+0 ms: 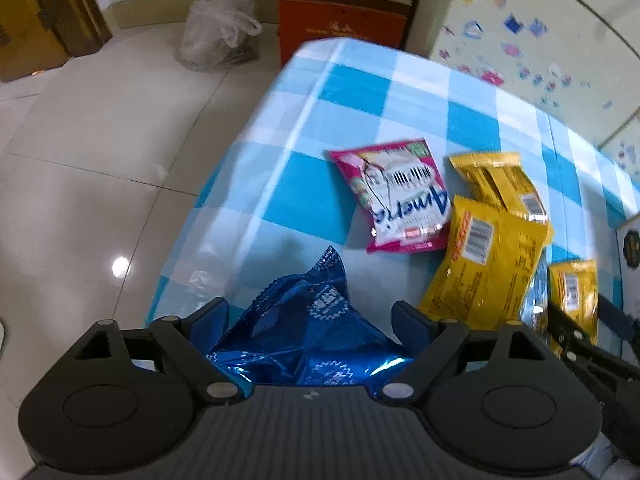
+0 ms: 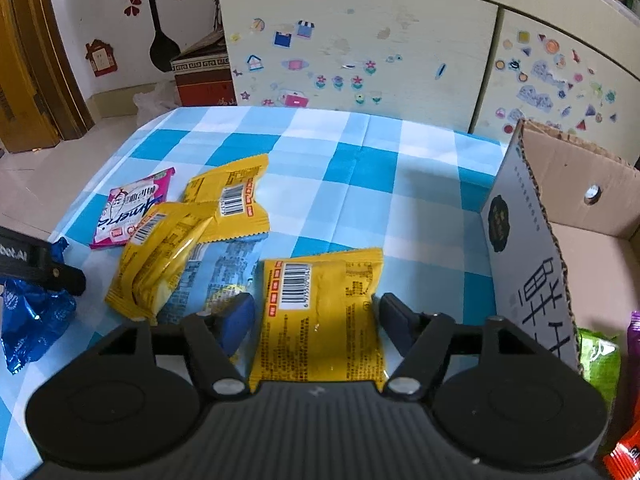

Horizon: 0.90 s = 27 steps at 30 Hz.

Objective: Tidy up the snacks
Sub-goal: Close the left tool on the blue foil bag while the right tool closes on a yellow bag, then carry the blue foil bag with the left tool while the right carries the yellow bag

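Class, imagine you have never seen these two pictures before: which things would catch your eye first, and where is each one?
Probably the crinkled blue foil packet between the left gripper's open fingers, at the near table edge. Next, the yellow snack packet between the right gripper's fingers, with more yellow packets and a pink one to its left. A cardboard box stands at right.
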Tool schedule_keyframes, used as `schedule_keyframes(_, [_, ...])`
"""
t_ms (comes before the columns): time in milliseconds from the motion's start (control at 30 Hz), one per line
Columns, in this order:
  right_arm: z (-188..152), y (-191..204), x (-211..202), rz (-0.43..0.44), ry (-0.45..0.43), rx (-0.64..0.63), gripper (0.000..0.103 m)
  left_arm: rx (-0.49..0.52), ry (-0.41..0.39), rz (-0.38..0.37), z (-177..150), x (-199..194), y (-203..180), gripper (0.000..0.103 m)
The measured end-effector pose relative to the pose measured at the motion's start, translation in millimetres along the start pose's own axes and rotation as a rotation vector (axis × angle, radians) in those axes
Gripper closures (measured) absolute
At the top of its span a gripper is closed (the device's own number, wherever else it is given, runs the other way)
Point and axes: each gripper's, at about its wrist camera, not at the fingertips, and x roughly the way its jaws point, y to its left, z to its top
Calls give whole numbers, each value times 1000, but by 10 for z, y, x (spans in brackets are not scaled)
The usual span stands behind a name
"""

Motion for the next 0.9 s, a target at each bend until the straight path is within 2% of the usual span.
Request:
schedule_keyframes(133, [-13,6,18,-9,-9,-5,25,-11,28,18,-80,108,-30,1])
schedule_keyframes(367, [-10,7,26,-11,-11,-10,26,-1,44,6,-146,101,-71,3])
schedule_keyframes(467, [-4,-4,3,-19,-17,-6,41,18,47,-1,-158,69,-96,9])
schedule_keyframes(533, [7,-20,-17,-16,-13,-3,48,32,38,-11,-166,35,-113,20])
schedule_keyframes(633, [-7,-39,-48,-11,-5,3,50,40,35,-33,-177,-14,-122,30])
schedule_keyframes(800, [-36,-104,-203,3,-5,46,50,15,51,-81,-243,-69,-53,39])
schedule_keyframes(900, [-46,-136,-364,5,-15,53,50,5,42,-95,-282,-113,-9,40])
